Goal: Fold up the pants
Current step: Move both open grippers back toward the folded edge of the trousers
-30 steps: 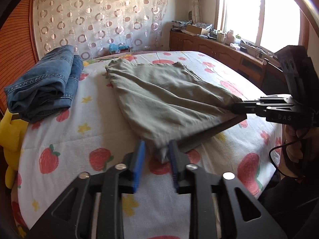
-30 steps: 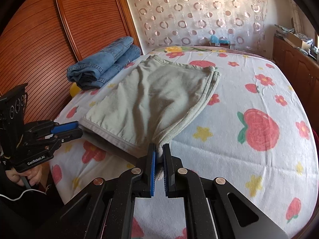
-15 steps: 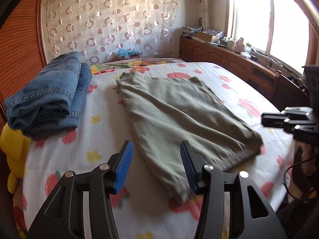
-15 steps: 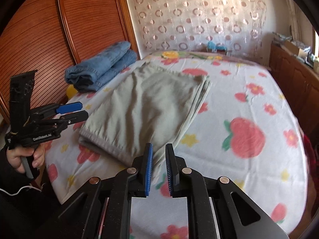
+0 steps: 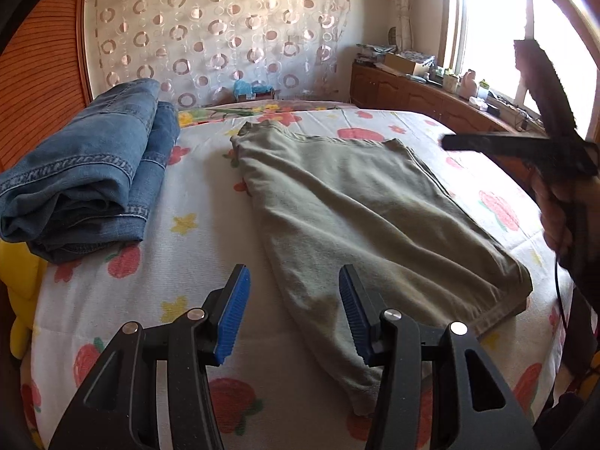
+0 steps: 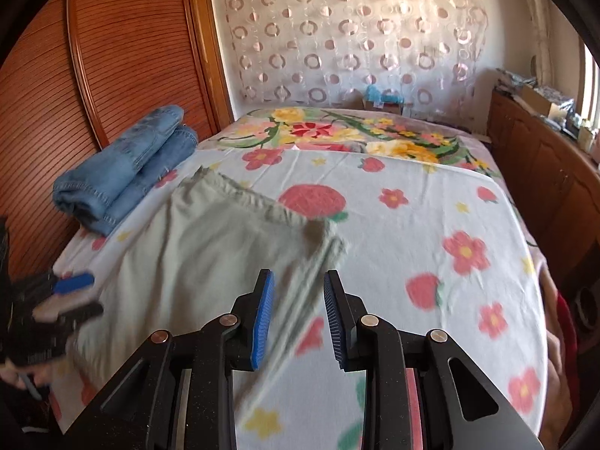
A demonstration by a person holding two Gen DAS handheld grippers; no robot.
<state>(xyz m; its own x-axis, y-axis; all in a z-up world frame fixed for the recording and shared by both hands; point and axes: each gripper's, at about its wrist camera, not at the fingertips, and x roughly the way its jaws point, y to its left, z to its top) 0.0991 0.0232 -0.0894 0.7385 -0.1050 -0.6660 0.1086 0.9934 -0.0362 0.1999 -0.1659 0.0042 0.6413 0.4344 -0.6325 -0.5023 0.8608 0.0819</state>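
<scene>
Bed (image 5: pixel 210 247): 1 khaki pants (image 5: pixel 360 217), 1 jeans (image 5: pixel 86 172).

No writing, label, brand or number can be read in either view. The left gripper (image 6: pixel 71 296), seen from the right wrist camera, carries a pale mark on its black body (too blurred to make out), and the boxes (image 5: pixel 403 62) on the sideboard are too small to read.

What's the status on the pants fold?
Left gripper open, empty. Right gripper open, empty. Green pants folded flat on bed, released. Folded jeans lie apart, not obstructing.
</scene>
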